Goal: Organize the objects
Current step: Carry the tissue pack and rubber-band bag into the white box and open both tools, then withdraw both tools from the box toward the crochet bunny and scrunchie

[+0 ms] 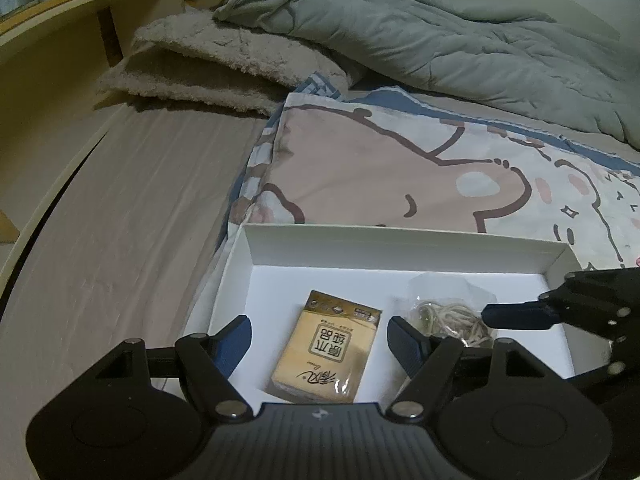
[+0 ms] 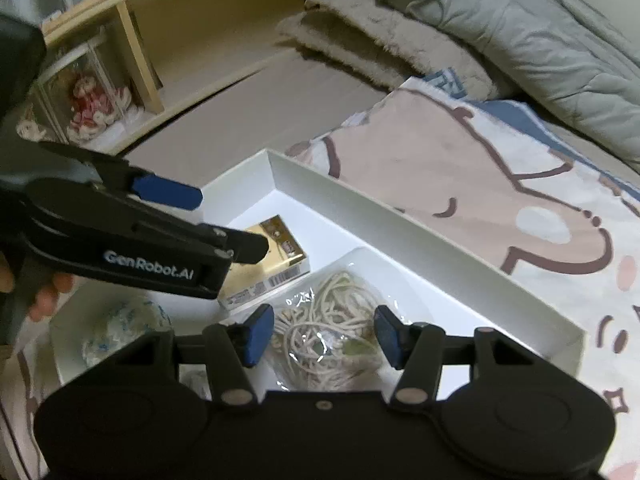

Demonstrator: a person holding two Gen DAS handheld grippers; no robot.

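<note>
A bed with a cartoon-print cover [image 1: 400,168] carries my white box [image 1: 400,250]. From my left wrist, the tissue pack [image 1: 326,346] lies in the box straight ahead between my released left claw [image 1: 320,340], long axis running away from me. From my right wrist, the bagged cord bundle [image 2: 324,328] sits between my released right claw [image 2: 322,336]; each claw is nearest its own item.

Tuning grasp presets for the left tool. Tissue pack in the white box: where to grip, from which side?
Grip the tissue pack across its two long edges, coming from above. It lies flat on the floor of the white box, long axis running away from the left tool, whose open jaws already straddle its width. Bare floor shows on both long sides, though the bagged cord lies close on the right.
</note>
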